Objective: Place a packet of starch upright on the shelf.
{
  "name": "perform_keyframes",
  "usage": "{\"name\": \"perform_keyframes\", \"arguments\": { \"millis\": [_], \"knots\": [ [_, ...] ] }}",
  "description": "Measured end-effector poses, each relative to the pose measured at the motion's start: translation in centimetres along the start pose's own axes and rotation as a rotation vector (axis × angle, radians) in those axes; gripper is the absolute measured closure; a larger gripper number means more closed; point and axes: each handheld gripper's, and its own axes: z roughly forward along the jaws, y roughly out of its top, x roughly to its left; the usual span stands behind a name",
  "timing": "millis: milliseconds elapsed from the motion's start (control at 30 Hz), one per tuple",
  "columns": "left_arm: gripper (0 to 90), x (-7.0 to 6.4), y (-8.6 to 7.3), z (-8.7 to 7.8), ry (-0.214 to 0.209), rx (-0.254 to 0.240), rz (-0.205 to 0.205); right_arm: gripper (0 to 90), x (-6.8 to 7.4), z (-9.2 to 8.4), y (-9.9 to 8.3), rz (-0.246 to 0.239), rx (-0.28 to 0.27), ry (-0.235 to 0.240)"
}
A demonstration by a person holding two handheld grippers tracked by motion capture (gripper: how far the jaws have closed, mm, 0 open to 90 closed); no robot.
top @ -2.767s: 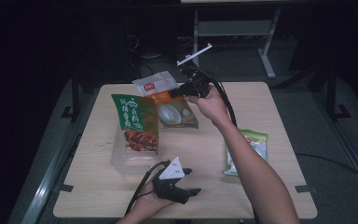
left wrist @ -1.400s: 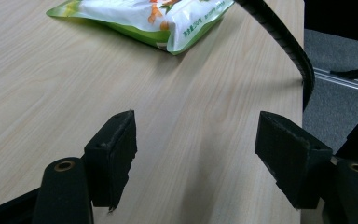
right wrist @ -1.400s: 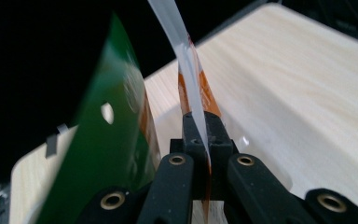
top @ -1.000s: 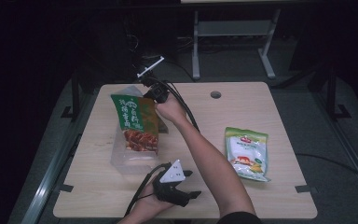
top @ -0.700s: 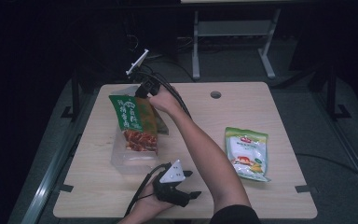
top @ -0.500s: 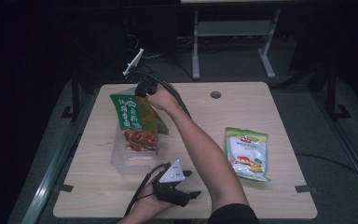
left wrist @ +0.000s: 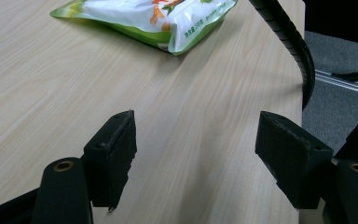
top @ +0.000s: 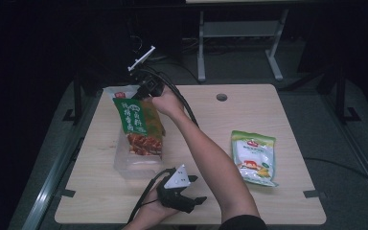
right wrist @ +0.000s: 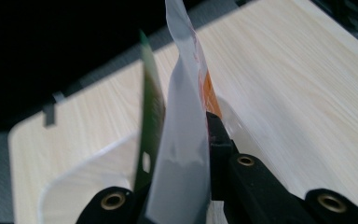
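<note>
My right gripper [top: 146,88] is over the back end of a clear plastic container [top: 124,160] at the table's left. In the right gripper view its jaws [right wrist: 182,140] are shut on a silver-backed white pouch with a red label [right wrist: 182,154], held upright. A green snack pouch [top: 136,122] stands in the container right beside it, its edge [right wrist: 149,121] against the held pouch. My left gripper [top: 191,191] rests near the table's front edge. Its jaws [left wrist: 196,144] stand open over bare wood with nothing between them.
A white and green pouch [top: 254,155] lies flat at the right of the wooden table [top: 278,110], also seen ahead of the left gripper [left wrist: 168,18]. The person's right forearm [top: 211,158] crosses the table's middle. A cable hole [top: 222,97] is at the back.
The right gripper carried the white pouch from the table's back middle leftward to the container beside the green pouch, then rose slightly. The left gripper has stayed put.
</note>
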Motion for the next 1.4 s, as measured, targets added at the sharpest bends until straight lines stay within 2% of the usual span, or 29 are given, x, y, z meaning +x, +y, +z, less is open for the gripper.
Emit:
{"name": "perform_keyframes", "arguments": {
  "millis": [100,133,167,267,300,333,433,500,533,600,633,700,800,867,967,1033,1067,1167,1233,1300,1400],
  "knots": [
    [28.6,0.0,0.0,0.0,0.0,-0.002,-0.001,89.9,-0.3,-0.2,-0.4,0.029,-0.056,0.034],
    [28.5,0.0,0.0,0.0,0.0,-0.002,-0.001,89.9,-0.3,-0.2,-0.4,0.029,-0.056,0.034],
    [28.5,0.1,0.0,-0.1,-0.001,0.003,0.007,89.9,-0.5,0.1,-0.7,0.014,-0.084,0.035],
    [28.6,0.0,0.0,-0.1,-0.006,0.004,0.0,89.9,-0.6,0.6,-1.1,0.014,-0.086,0.027],
    [28.6,0.1,0.1,-0.1,0.002,0.004,0.013,89.9,-0.7,0.8,-1.3,0.014,-0.09,0.032],
    [28.6,0.1,0.1,-0.1,0.002,0.004,0.012,89.9,-0.9,1.0,-1.8,0.044,-0.103,0.039],
    [28.6,0.1,0.1,-0.1,0.0,0.006,0.01,89.9,-1.2,1.1,-2.4,0.071,-0.127,0.066],
    [28.6,0.0,0.1,0.0,-0.004,0.007,0.006,89.9,-1.3,1.2,-2.6,0.066,-0.12,0.061],
    [28.6,0.0,0.1,0.0,-0.002,0.006,0.006,89.9,-1.2,1.3,-2.7,0.05,-0.116,0.044],
    [28.6,0.0,0.1,-0.1,0.0,0.005,0.005,89.9,-1.2,1.9,-3.0,0.011,-0.071,0.006],
    [28.6,0.1,0.1,-0.1,0.003,0.005,0.012,89.9,-1.3,2.2,-3.3,0.021,-0.08,0.022],
    [28.6,0.0,0.1,-0.1,0.002,-0.004,0.001,89.9,-1.5,2.5,-3.6,0.049,-0.097,0.05],
    [28.6,0.1,0.1,-0.2,0.002,0.001,0.002,89.8,-1.6,2.8,-3.9,0.068,-0.112,0.06],
    [28.6,0.1,0.1,-0.3,0.002,0.001,-0.001,89.8,-1.7,3.1,-4.1,0.077,-0.113,0.066],
    [28.6,0.1,0.1,-0.3,0.003,0.002,0.001,89.3,-1.9,3.2,-4.1,0.087,-0.111,0.042],
    [28.6,0.1,0.1,-0.3,0.007,0.0,0.009,88.7,-1.7,3.1,-3.8,0.071,-0.097,0.024],
    [28.6,0.1,0.1,-0.3,0.006,0.001,0.005,86.7,-1.6,3.1,-3.5,0.058,-0.071,0.022],
    [28.6,0.1,0.1,-0.3,0.004,0.002,0.006,78.5,-1.0,3.6,-2.6,-0.004,0.064,-0.037],
    [28.6,0.1,0.1,-0.3,0.001,0.002,0.008,79.4,-0.8,4.0,-2.1,-0.037,0.122,-0.071],
    [28.6,0.2,0.1,-0.3,0.002,0.001,0.008,87.4,-0.7,4.1,-1.8,-0.036,0.145,-0.08],
    [28.6,0.2,0.1,-0.4,0.001,0.0,0.007,89.8,-0.7,4.1,-1.8,-0.026,0.147,-0.071]
  ]
}}
